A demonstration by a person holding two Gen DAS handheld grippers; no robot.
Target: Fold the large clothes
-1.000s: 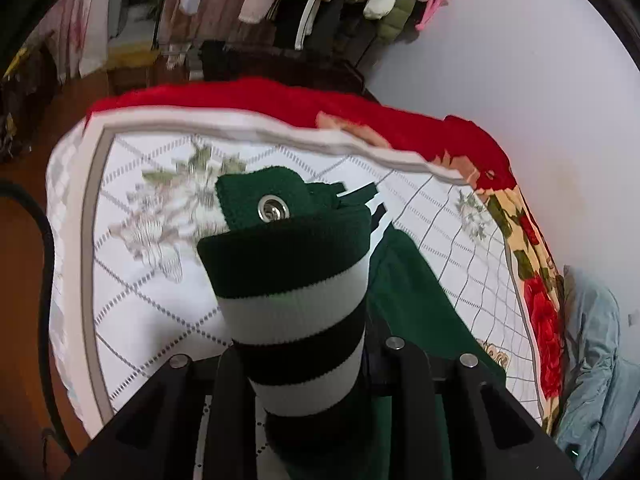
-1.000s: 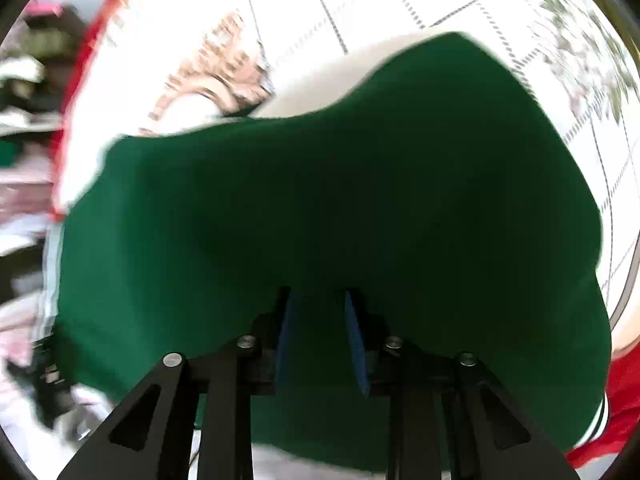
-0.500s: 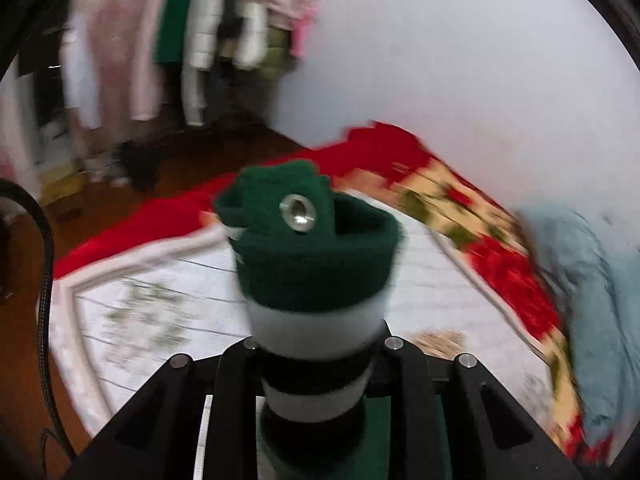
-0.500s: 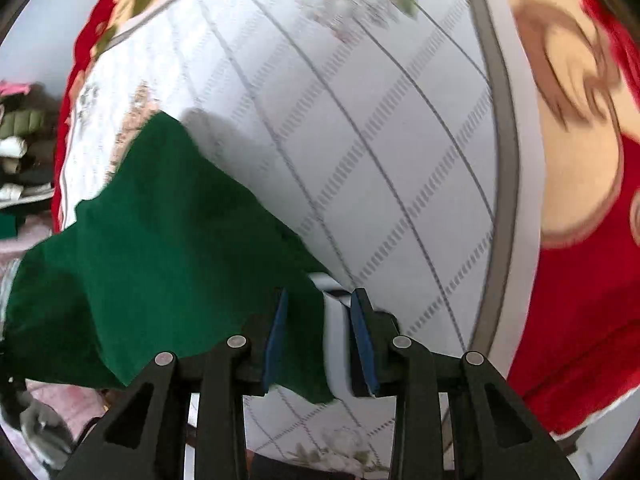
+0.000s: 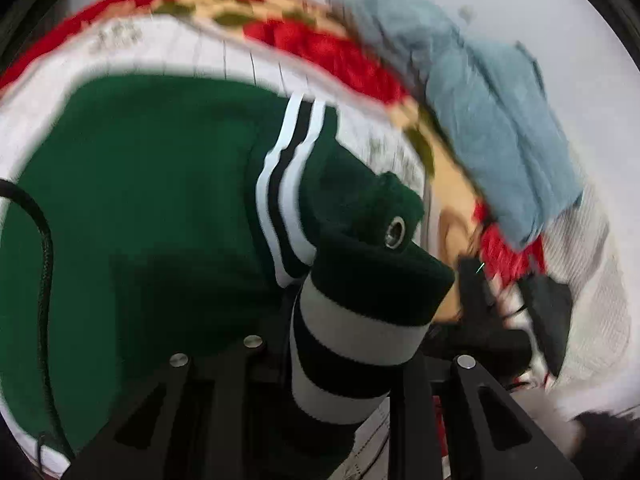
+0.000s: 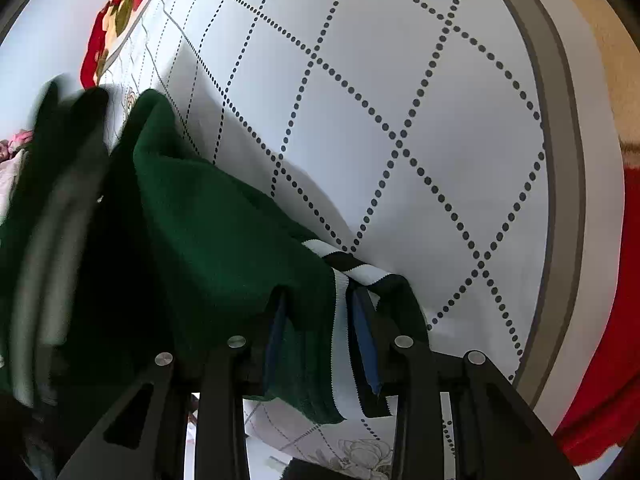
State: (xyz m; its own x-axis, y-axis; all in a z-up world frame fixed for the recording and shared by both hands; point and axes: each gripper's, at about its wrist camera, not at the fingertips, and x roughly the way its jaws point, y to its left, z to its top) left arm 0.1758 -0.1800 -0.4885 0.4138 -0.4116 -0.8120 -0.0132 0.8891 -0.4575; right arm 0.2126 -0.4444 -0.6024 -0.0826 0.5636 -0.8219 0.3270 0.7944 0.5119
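1. green garment (image 5: 152, 184) fills the left wrist view from 9 o'clock to the centre, spread over the white quilted bedspread (image 5: 168, 48); two white stripes with a dark band between them cross it near the centre.
2. left gripper (image 5: 340, 364) is clamped on the garment's striped cuff (image 5: 352, 332) (dark green and white bands), which stands up between the jaws and blocks the middle of the view; a metal eyelet (image 5: 396, 238) sits on the green fabric just above it.
3. right gripper (image 6: 320, 344) has its jaws closed on a striped edge of the same garment (image 6: 224, 240), green cloth and a white-and-black trim (image 6: 352, 268) pinched between the blue pads (image 6: 366, 344).
4. in the right wrist view the cloth hangs toward 9 o'clock, where blurred dark green folds cover the view's left side; the bedspread (image 6: 400, 100) with dotted diamond lines lies behind from 12 to 4 o'clock.
5. around: a red floral blanket (image 5: 332, 52) edges the bedspread toward 12 o'clock in the left view, a grey-blue cloth (image 5: 492, 112) is piled at 2 o'clock by the pale wall, and a black cable (image 5: 44, 248) runs at 9 o'clock.
6. dark objects at 4 o'clock in the left view are too blurred to name.
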